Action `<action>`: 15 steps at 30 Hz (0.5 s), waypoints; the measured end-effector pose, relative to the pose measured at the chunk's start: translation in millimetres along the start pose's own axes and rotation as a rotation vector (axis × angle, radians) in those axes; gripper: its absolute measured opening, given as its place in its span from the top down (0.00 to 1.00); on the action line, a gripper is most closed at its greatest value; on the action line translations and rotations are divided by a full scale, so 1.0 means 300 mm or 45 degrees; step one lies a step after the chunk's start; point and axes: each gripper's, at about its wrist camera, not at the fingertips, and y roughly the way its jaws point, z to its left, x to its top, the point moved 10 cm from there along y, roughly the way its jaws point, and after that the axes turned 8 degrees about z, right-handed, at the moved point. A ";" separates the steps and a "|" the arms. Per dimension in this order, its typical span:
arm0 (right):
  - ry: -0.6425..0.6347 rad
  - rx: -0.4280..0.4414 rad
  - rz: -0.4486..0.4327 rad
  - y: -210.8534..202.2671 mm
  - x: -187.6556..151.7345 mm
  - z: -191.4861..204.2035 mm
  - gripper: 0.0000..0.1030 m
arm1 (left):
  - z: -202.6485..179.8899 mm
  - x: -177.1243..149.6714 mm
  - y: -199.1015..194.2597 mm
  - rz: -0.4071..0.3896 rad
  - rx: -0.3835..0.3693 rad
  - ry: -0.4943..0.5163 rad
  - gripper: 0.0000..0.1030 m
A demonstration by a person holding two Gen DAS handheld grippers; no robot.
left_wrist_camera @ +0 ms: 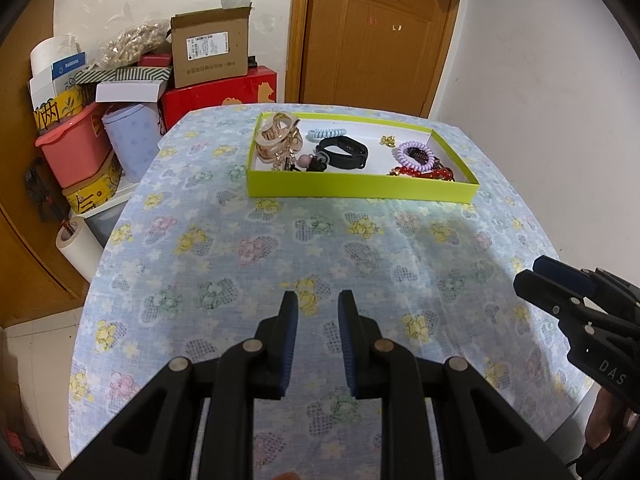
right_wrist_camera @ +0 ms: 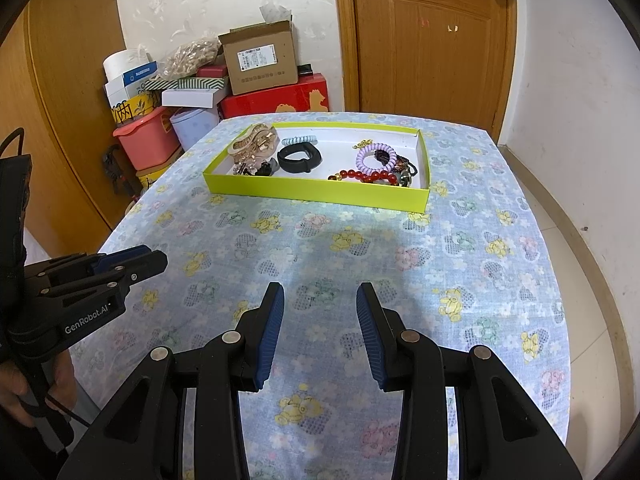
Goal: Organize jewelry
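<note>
A shallow lime-green box (left_wrist_camera: 360, 191) (right_wrist_camera: 312, 192) stands at the far side of the table. It holds a beige hair claw (left_wrist_camera: 276, 134) (right_wrist_camera: 256, 142), a light blue coil tie (left_wrist_camera: 326, 133) (right_wrist_camera: 298, 140), a black band (left_wrist_camera: 344, 152) (right_wrist_camera: 300, 158), a purple coil tie (left_wrist_camera: 414, 155) (right_wrist_camera: 374, 158), red beads (left_wrist_camera: 416, 172) (right_wrist_camera: 368, 177) and a small gold piece (left_wrist_camera: 387, 141). My left gripper (left_wrist_camera: 318, 300) (right_wrist_camera: 150, 256) is open and empty over the near cloth. My right gripper (right_wrist_camera: 320, 292) (left_wrist_camera: 534, 272) is open and empty beside it.
The table (left_wrist_camera: 280, 240) (right_wrist_camera: 360, 248) has a blue flowered cloth. Left of it are stacked boxes (left_wrist_camera: 210, 54) (right_wrist_camera: 260, 58), a pink tub (left_wrist_camera: 74, 146) and paper rolls (left_wrist_camera: 78, 250). A wooden door (left_wrist_camera: 372, 32) (right_wrist_camera: 432, 36) stands behind.
</note>
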 end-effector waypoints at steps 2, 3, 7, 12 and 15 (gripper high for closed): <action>-0.001 0.000 -0.001 -0.001 0.001 0.000 0.62 | 0.002 0.000 0.001 0.000 0.005 -0.001 0.79; -0.002 0.000 -0.001 0.000 0.000 0.000 0.62 | 0.002 0.000 0.001 0.000 0.008 0.000 0.79; -0.001 0.001 -0.001 0.001 0.001 0.000 0.62 | 0.004 -0.002 0.003 0.003 0.014 0.000 0.79; -0.001 0.000 0.001 0.003 0.001 0.000 0.62 | 0.004 -0.005 0.006 0.007 0.013 0.002 0.79; -0.002 0.001 0.000 0.003 0.001 0.001 0.62 | 0.004 -0.004 0.008 0.006 0.012 -0.001 0.79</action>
